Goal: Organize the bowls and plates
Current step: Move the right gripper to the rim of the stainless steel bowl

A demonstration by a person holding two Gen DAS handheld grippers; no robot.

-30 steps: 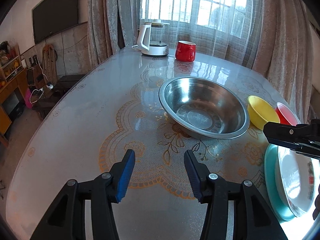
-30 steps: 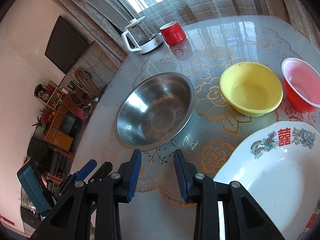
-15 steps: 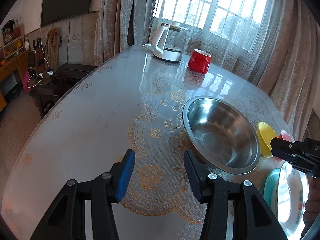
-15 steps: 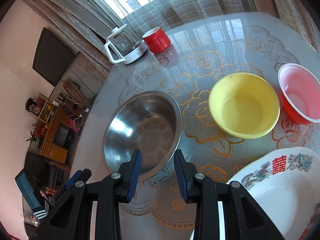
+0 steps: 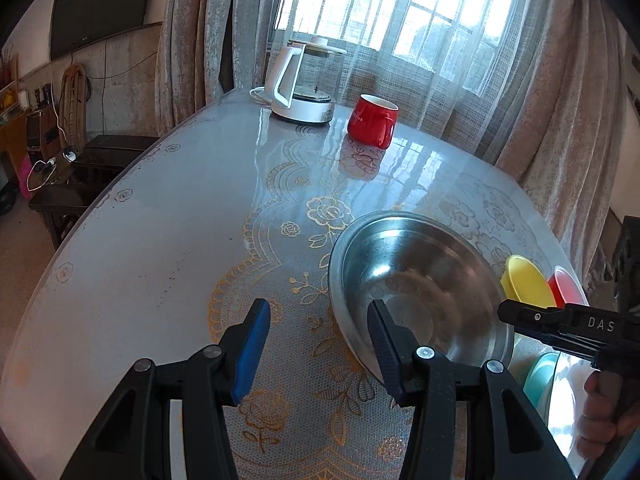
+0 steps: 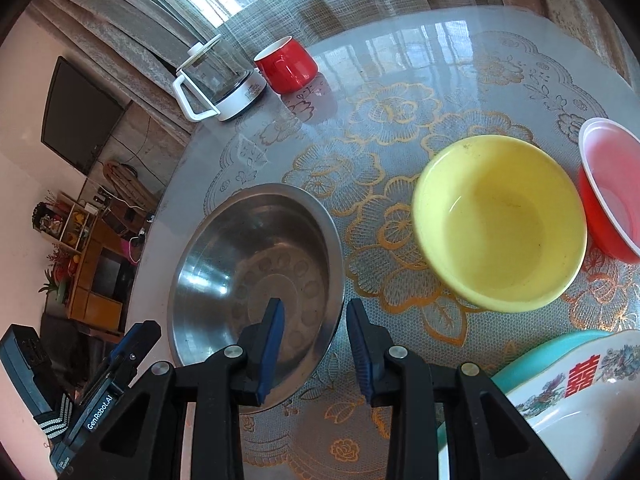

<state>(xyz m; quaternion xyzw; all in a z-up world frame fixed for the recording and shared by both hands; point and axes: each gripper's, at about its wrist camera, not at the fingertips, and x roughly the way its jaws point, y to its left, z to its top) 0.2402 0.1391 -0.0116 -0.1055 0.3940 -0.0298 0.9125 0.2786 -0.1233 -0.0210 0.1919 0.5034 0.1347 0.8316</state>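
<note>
The right gripper [image 6: 314, 330], jaws apart and empty, straddles the steel bowl [image 6: 256, 268] rim; it should pinch squarely. The left gripper [image 5: 318, 338] is also apart.

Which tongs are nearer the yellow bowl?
Right. The right tongs hang open over the steel bowl's near rim, beside the yellow bowl. The left tongs are on the steel bowl's far side, also open.

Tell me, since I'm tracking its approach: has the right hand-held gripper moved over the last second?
Yes. The right hand-held gripper has advanced toward the steel bowl; its open jaws now straddle the bowl's near rim, which earlier lay ahead of them.
</note>
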